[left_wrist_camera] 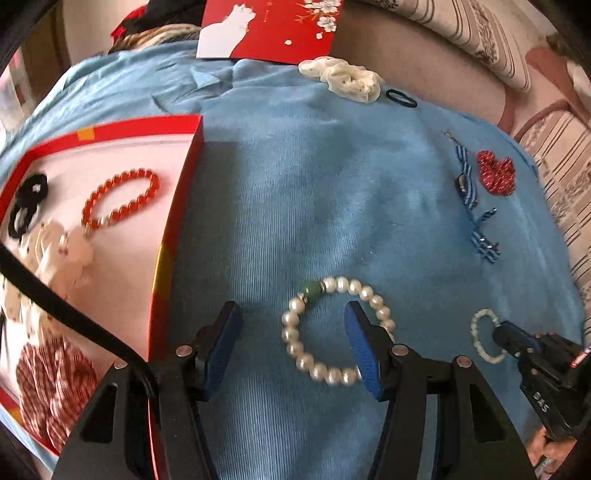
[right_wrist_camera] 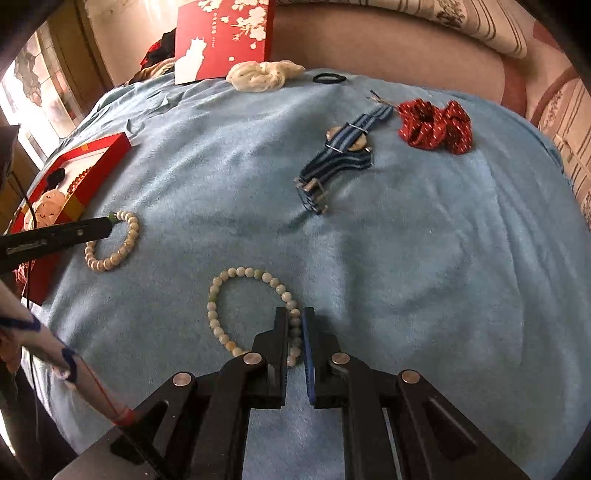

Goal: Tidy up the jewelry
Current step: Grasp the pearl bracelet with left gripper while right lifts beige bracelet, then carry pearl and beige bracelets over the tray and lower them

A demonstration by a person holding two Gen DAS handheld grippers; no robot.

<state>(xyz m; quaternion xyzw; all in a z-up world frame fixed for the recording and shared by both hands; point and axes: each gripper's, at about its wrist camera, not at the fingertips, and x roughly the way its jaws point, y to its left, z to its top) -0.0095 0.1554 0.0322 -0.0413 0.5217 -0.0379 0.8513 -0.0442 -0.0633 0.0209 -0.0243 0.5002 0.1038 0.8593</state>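
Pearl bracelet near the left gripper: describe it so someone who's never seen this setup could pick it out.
On the blue towel, just right of the red box, a ring of glossy white pearls lies flat: the pearl bracelet. The open left gripper straddles it. Its single green bead sets it apart from the paler, smaller-beaded bracelet that the right gripper pinches.

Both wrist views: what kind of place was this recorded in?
Probably a home bedroom or living room. A blue towel-like cloth covers a soft surface, striped floral upholstery or bedding curves behind it, and a window shows at the left.
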